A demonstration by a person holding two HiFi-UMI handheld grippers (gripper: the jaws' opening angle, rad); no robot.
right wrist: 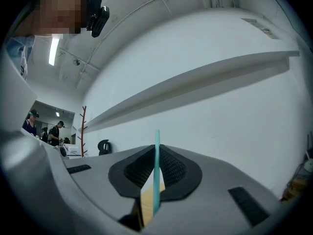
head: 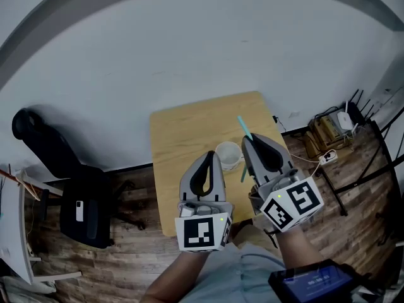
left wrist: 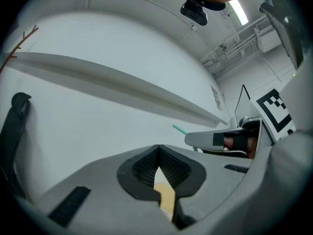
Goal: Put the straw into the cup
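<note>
Between the jaws of the right gripper (right wrist: 155,179), which are pressed shut on it, the teal straw (right wrist: 157,153) stands upright, its top rising clear of the tips and its lower part running down behind them. It looks light, thin and easy to crush or kink, so a gentle pinch near mid-length seems best, leaving a free end to steer. Just left of it, on the wooden table (head: 183,128), sits the pale cup (head: 227,154), with the straw not yet in it; it is probably light enough to tip if nudged. Beyond the cup, the left gripper (head: 211,160) hovers with its jaws together on nothing.
</note>
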